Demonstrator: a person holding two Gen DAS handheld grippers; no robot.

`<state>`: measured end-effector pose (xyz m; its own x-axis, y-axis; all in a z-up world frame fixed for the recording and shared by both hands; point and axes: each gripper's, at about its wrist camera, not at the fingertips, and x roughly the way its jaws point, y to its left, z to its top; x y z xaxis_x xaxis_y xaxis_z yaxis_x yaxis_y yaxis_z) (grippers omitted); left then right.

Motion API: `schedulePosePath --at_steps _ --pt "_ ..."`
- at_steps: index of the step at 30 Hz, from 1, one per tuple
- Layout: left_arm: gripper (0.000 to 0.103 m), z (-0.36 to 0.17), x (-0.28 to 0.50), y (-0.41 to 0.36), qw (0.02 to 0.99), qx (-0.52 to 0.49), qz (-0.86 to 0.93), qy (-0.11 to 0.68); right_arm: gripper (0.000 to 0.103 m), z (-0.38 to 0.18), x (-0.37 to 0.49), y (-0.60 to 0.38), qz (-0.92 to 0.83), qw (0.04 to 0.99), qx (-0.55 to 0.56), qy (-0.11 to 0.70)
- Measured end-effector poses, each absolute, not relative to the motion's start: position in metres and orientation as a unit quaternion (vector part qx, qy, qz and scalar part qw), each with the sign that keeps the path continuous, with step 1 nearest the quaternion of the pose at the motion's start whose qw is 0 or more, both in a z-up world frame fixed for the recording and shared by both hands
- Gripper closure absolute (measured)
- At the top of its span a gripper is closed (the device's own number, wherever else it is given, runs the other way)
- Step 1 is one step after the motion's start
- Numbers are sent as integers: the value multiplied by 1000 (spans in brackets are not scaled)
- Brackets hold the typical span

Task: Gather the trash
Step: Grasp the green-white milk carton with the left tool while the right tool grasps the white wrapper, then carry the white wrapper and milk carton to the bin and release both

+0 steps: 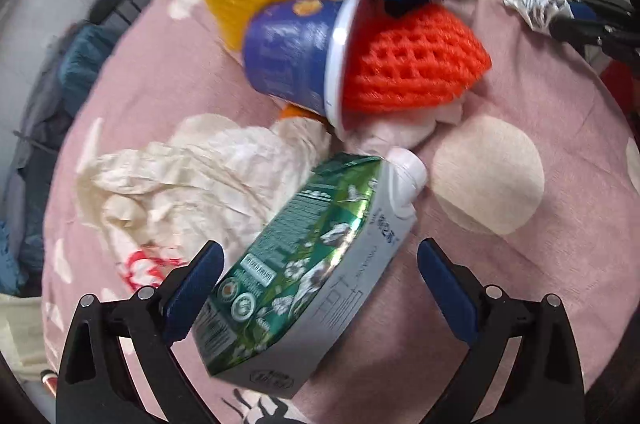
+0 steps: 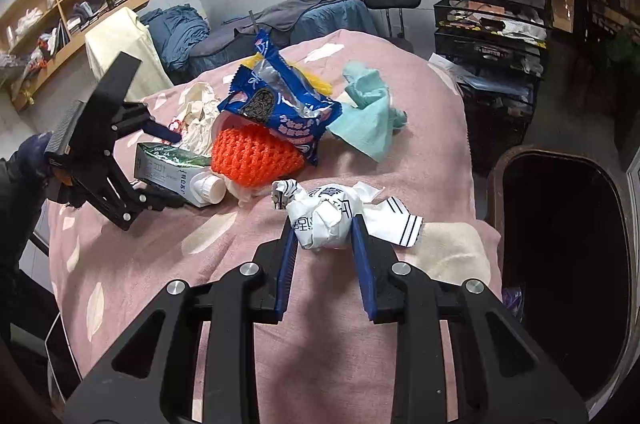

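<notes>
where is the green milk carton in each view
Left wrist: green milk carton low centre, lying between the open left gripper fingers.
Right wrist: carton at left, beside the left gripper.
Shared landmark: orange foam net, just beyond the carton's white cap.

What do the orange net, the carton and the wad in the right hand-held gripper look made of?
Orange net: likely soft foam mesh, matte, open lattice. Carton: coated paperboard, glossy print, white plastic cap. Wad: crumpled printed paper or thin wrapper, creased; unclear which.
</notes>
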<state>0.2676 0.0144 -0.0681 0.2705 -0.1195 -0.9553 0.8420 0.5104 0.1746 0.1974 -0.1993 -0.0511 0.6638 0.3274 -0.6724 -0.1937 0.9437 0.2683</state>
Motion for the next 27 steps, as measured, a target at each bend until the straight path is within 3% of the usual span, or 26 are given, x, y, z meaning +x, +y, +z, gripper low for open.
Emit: schedulePosePath --at_steps 7,15,27 --pt "24 -79 285 8 703 327 -336 534 74 -53 199 -203 145 906 102 385" --pt "42 -67 253 16 748 284 -334 499 74 -53 195 -209 151 905 119 379" --pt "48 -47 195 54 851 84 -302 422 75 -51 176 -225 153 909 142 361"
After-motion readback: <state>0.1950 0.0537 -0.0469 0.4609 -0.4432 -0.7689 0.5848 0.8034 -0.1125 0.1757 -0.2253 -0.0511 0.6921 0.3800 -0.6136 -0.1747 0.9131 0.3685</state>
